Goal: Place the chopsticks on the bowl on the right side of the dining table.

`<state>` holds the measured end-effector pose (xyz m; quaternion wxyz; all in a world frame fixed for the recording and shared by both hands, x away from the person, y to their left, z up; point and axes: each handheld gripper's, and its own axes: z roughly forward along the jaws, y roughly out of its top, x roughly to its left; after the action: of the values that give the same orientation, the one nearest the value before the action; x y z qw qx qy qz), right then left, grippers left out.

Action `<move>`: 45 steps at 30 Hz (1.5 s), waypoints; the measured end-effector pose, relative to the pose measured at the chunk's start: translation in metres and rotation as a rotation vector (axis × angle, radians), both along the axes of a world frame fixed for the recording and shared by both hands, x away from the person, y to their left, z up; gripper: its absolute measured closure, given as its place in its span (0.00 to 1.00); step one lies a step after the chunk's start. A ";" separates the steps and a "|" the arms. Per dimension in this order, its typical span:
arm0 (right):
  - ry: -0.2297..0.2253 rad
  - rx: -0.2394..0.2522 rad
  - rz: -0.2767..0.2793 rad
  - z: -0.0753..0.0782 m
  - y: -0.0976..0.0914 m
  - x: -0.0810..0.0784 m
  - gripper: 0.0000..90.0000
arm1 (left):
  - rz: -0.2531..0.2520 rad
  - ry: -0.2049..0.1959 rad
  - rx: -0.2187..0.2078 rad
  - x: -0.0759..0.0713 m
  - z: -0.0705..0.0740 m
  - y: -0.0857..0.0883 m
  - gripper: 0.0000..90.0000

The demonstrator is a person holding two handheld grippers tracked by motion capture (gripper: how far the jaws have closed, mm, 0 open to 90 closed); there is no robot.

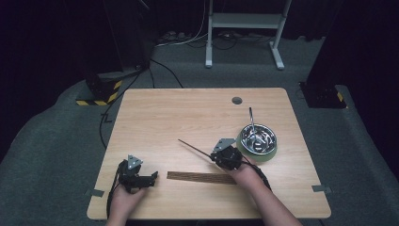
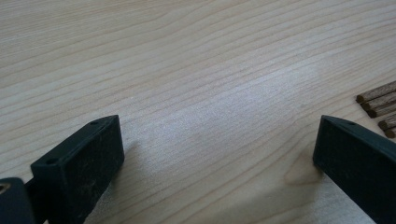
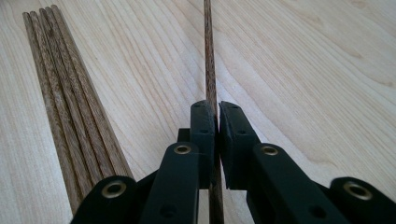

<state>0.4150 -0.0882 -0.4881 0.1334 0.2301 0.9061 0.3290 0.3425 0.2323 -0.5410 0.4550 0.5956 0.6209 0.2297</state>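
The right tool point(image 1: 219, 155) is clamped on 1 wooden chopstick point(image 1: 194, 148), its jaws nearly together with the stick pinched between the pads. In the right gripper view the chopstick point(image 3: 208, 56) runs straight out from between the jaws, above the table point(image 3: 303, 60). In the high view the held chopstick slants up and away to the left of the metal bowl point(image 1: 257, 137), its free tip well apart from the bowl.

The row of chopsticks point(image 1: 201, 177) lies flat on the table point(image 1: 179, 113), below and to the left of the bowl and just in front of the right hand point(image 1: 245, 173). The bowl sits in a green ring, with a metal utensil point(image 1: 251, 120) standing in it.

The left tool point(image 1: 154, 177) rests on the table far left of the bowl, just beside the row's left end. Its jaws stand wide apart with nothing between them; the left gripper view shows bare table between them and the chopstick ends point(image 2: 379, 103) at the right edge.
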 end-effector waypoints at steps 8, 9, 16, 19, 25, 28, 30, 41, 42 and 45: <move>-0.009 0.008 -0.013 0.009 -0.009 -0.005 0.93 | -0.006 0.001 0.007 0.000 0.000 0.001 0.02; -0.015 0.007 -0.016 0.010 -0.011 -0.006 0.93 | 0.001 -0.002 -0.002 0.000 0.000 0.000 0.02; -0.038 0.000 -0.026 0.019 -0.026 -0.009 0.93 | -0.007 -0.004 0.007 0.000 0.000 0.000 0.02; -0.035 -0.002 -0.036 0.023 -0.033 -0.010 0.93 | -0.004 -0.005 0.004 0.000 0.000 0.000 0.02; -0.047 -0.018 -0.052 0.026 -0.045 -0.010 0.93 | -0.006 -0.002 0.006 0.000 0.000 0.000 0.02; -0.051 -0.020 -0.063 0.028 -0.052 -0.011 0.93 | -0.005 -0.004 0.004 0.000 0.000 0.000 0.02; -0.051 -0.020 -0.064 0.028 -0.053 -0.011 0.93 | -0.005 -0.003 0.004 0.000 0.000 0.000 0.02; -0.062 -0.028 -0.103 0.036 -0.074 -0.010 0.93 | 0.001 -0.005 -0.004 0.000 0.000 -0.001 0.02; -0.067 -0.030 -0.104 0.037 -0.076 -0.009 0.93 | 0.002 -0.006 -0.005 0.000 0.000 -0.001 0.02; -0.078 -0.034 -0.118 0.041 -0.083 -0.009 0.93 | 0.001 -0.006 -0.004 0.000 0.000 -0.001 0.02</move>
<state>0.4065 -0.1709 -0.4475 0.1916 0.2679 0.8904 0.3141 0.3426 0.2318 -0.5410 0.4577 0.5937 0.6204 0.2305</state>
